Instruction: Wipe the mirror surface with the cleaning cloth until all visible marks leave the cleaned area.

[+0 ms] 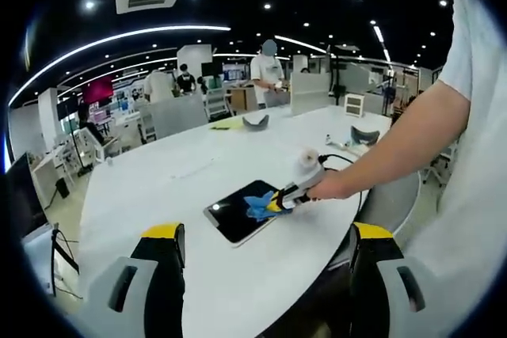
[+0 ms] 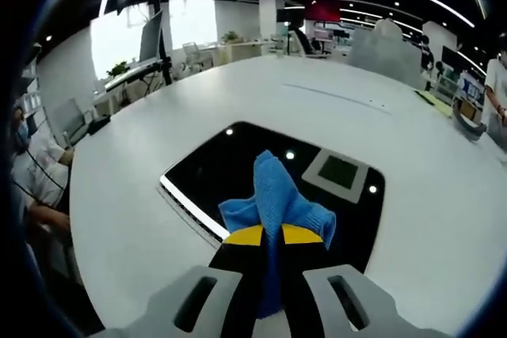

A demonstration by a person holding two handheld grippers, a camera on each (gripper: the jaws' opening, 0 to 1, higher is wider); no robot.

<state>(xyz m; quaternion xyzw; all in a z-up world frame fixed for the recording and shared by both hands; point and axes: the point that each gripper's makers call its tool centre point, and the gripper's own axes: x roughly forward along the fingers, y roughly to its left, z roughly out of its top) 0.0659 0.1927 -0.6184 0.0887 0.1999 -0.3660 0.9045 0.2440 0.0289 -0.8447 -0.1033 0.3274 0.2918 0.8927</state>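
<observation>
Right gripper view: tool (image 2: 267, 237) presses cloth (image 2: 275, 199) on mirror (image 2: 214, 168).

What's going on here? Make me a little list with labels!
table: white table
mirror: dark, flat on the table, reflecting ceiling lights
cloth: blue cloth, resting on the mirror
right hand-held gripper: shut on the cloth
left hand-held gripper: open, holding nothing, off the mirror
background: people standing beyond the table

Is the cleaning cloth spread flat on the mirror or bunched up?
Bunched up. The blue cloth is pinched between the right gripper fingers, its folds rising in a peak over the mirror, not laid flat.
</observation>
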